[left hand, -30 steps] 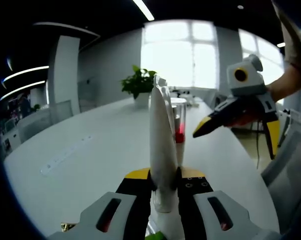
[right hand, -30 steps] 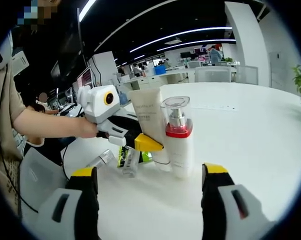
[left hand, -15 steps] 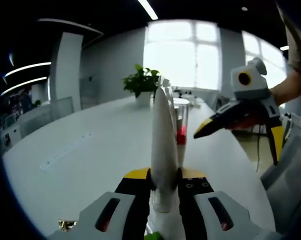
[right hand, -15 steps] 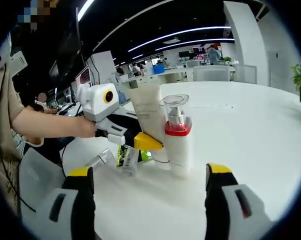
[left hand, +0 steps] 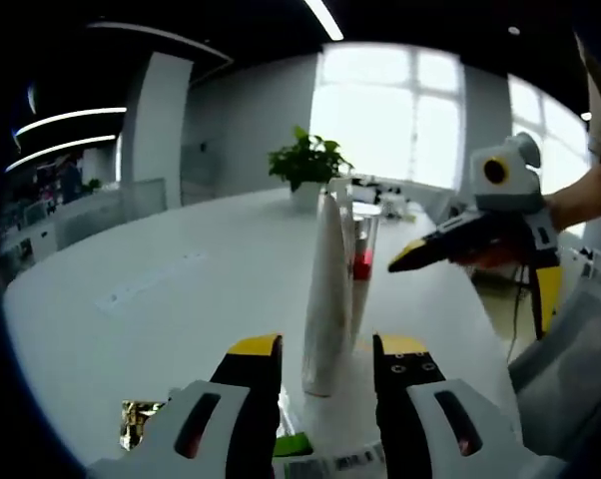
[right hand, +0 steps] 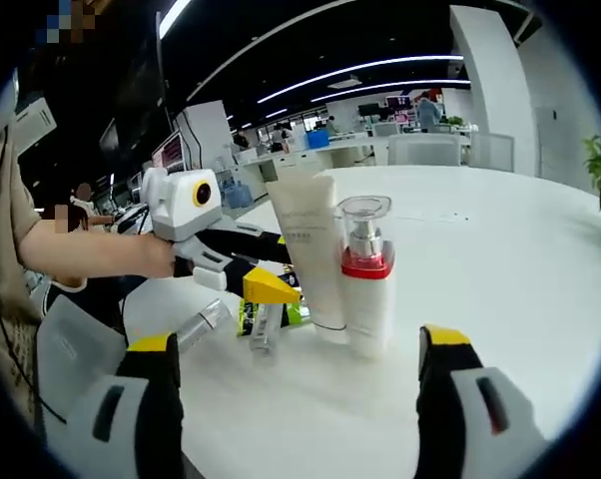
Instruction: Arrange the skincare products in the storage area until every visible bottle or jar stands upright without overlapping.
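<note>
**Both grippers open around two upright products on the white table**

In the left gripper view, the left gripper [left hand: 327, 351] points level along the white table [left hand: 181, 299], its yellow-tipped jaws spread apart and holding nothing. The white tube [left hand: 326, 284] stands upright on its cap just beyond the gap between the jaws, apart from both. Directly behind it stands the pump bottle [left hand: 360, 261], mostly hidden by the tube so that little more than its clear cap and red collar show. The right gripper [left hand: 450, 242] comes in from the right, held by a hand [left hand: 510, 251], its yellow tip aimed toward the bottle.

In the right gripper view, the right gripper [right hand: 305, 344] is held low, with its jaws wide apart and empty. Between and beyond them the tube [right hand: 310, 249] and the bottle [right hand: 368, 279] stand side by side, touching or nearly so; which, I cannot tell. The left gripper [right hand: 266, 284], gripped by a hand [right hand: 159, 259] on a bare forearm, sits just left of the tube.

Behind its yellow tip several small products [right hand: 251, 317] lie flat on the table, including a clear vial and a green-labelled pack, partly covered and too blurred to identify. A gold-coloured item [left hand: 141, 424] near the left gripper's base is cut off by the view's edge.
</note>
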### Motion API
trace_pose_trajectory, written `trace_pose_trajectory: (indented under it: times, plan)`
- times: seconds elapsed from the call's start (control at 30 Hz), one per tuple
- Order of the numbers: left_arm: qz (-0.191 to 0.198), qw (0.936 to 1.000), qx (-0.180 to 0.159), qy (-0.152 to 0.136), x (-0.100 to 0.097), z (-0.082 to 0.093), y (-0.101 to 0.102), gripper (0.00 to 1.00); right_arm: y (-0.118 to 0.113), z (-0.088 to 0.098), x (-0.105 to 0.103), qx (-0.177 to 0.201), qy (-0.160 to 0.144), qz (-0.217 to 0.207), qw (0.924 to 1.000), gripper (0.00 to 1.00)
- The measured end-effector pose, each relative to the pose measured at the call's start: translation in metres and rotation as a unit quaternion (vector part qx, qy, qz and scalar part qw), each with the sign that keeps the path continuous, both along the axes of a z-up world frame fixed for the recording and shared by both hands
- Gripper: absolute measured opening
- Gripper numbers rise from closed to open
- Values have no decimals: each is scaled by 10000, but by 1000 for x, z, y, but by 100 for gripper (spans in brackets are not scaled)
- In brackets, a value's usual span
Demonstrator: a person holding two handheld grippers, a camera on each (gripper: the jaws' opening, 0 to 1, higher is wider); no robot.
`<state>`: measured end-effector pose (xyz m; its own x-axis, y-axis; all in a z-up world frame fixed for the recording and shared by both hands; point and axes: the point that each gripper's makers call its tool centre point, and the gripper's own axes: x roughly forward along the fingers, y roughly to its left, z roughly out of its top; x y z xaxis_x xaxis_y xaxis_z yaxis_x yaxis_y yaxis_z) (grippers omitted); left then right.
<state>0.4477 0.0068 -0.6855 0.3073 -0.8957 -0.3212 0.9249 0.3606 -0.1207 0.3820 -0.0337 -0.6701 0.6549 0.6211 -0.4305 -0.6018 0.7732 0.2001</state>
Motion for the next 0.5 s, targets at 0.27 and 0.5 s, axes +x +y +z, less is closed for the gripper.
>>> trace_pose_trajectory:
  times: [0.27,0.5]
  plan:
    - [338,9992,155,172,-18,-4,29,47,11,-1,-7,-13,10,102,9999,100]
    - [638,9972,238,324,-33,-4,54,57,16,1,-15,22,7,135,9999,100]
